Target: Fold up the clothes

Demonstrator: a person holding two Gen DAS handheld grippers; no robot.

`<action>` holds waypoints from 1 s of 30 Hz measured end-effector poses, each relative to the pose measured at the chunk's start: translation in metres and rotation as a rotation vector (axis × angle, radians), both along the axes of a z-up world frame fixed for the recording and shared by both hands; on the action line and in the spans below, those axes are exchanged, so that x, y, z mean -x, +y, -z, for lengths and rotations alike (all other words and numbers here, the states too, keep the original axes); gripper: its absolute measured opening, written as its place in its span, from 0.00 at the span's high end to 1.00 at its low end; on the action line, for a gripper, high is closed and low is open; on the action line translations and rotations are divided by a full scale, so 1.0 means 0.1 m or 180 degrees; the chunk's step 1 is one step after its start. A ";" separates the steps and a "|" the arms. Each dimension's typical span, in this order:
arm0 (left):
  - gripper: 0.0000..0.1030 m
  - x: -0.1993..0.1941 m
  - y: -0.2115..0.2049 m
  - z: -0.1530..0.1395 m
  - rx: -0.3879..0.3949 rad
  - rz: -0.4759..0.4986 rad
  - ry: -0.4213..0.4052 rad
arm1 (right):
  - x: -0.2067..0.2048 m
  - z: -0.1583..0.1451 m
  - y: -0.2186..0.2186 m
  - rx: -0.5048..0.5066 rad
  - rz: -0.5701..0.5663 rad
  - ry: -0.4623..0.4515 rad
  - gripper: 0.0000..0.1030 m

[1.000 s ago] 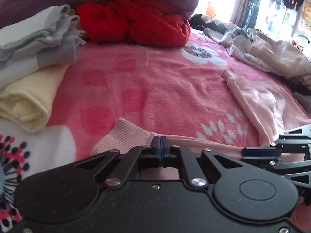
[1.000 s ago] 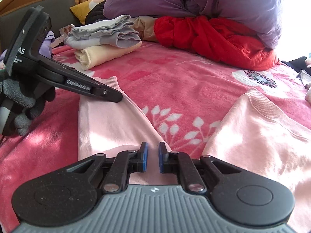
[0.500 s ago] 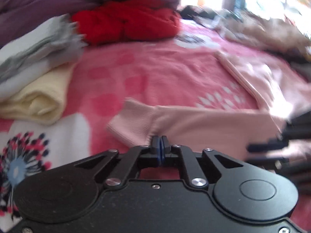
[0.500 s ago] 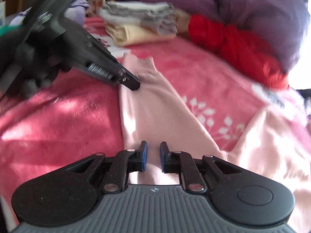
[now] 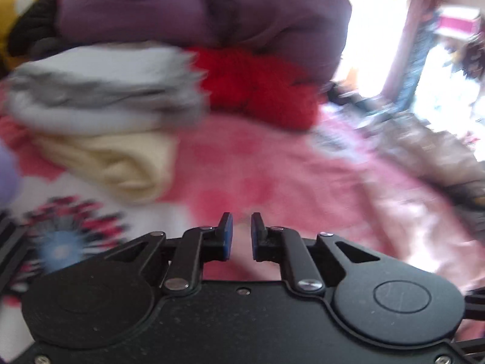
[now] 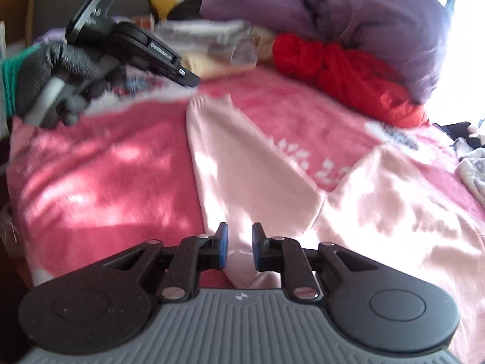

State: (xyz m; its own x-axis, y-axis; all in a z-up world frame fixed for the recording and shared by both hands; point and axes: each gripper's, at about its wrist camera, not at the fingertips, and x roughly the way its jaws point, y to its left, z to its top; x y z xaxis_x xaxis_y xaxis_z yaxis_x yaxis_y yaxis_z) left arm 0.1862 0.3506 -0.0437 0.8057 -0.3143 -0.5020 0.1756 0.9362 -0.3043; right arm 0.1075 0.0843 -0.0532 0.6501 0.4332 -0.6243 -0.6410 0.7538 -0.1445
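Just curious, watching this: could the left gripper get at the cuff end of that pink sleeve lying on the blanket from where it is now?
Probably yes. The left gripper hangs just above the cuff of the pink sleeve, jaws opening with nothing between them, and nothing lies in the way.

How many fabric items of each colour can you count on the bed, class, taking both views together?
Purple: 1, the purple duvet
Red: 1, the red garment
Grey-white: 1, the folded grey bundle
Cream: 1, the folded cream garment
Pale pink: 1, the pink garment
Pink: 1, the pink blanket
Total: 6
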 end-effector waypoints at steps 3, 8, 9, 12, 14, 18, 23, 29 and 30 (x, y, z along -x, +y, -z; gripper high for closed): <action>0.92 -0.07 -0.52 -0.01 -0.0128 0.0549 -0.0021 | 0.00 -0.06 -0.09 -0.0104 0.0189 -0.0123 0.75; 0.87 -0.20 -1.40 0.14 -0.0531 0.1200 0.0082 | -0.11 0.09 -0.21 -0.0072 0.0416 0.0080 0.70; 0.78 -0.22 -1.50 0.21 -0.0768 0.1188 0.0134 | -0.12 0.15 -0.22 -0.0047 0.0424 0.0162 0.69; 0.76 -0.33 -1.50 0.35 -0.1172 0.0819 0.0220 | -0.03 0.16 -0.25 -0.0041 0.0369 0.0152 0.67; 0.75 -0.36 -1.35 0.22 -0.1030 0.0457 0.0130 | 0.04 0.11 -0.28 -0.0057 0.0318 0.0152 0.67; 0.75 -0.41 -1.15 0.11 -0.0698 0.0170 0.0115 | 0.26 0.02 -0.49 -0.0130 0.0182 0.0179 0.66; 0.72 -0.47 -1.43 -0.01 -0.0417 0.0326 0.0084 | 0.58 -0.19 -0.97 -0.0274 0.0378 0.0140 0.66; 0.60 -0.47 -2.10 -0.13 -0.0201 0.0828 0.0035 | 0.79 -0.42 -1.82 -0.0446 0.1041 0.0093 0.63; 0.60 -0.45 -2.23 -0.14 -0.0209 0.0928 0.0031 | 0.77 -0.43 -1.96 -0.0458 0.1170 0.0090 0.62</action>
